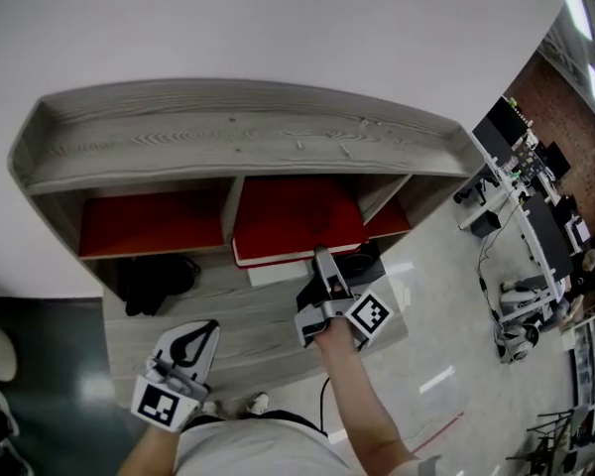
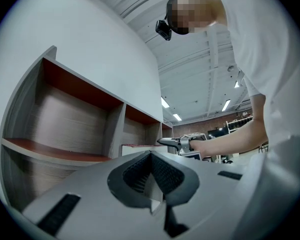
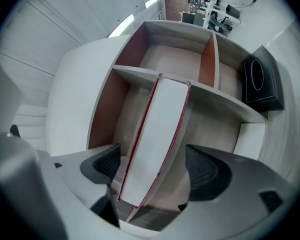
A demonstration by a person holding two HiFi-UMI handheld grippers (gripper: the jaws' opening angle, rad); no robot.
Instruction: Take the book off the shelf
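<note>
the book (image 1: 296,218) lies flat in the middle bay of the shelf (image 1: 228,127), red cover up, at the centre of the head view. its near end juts past the front edge, and its far end is lost in the shade of the bay. the right gripper (image 1: 322,266) covers part of that near edge there. in the right gripper view the picture is rolled, so the book runs from upper right to lower middle, pale page edges between red covers. the jaws stand wide apart with the book's end between them. a clear gap shows at the right pad, and whether the left pad touches the cover is hard to tell.

the left gripper (image 1: 193,340) sits at the lower left of the head view, well apart from the book, jaws together on nothing. its own view shows the book only as a thin sliver.

a black bag (image 1: 154,281) fills the lower left bay, half in shadow.
</note>
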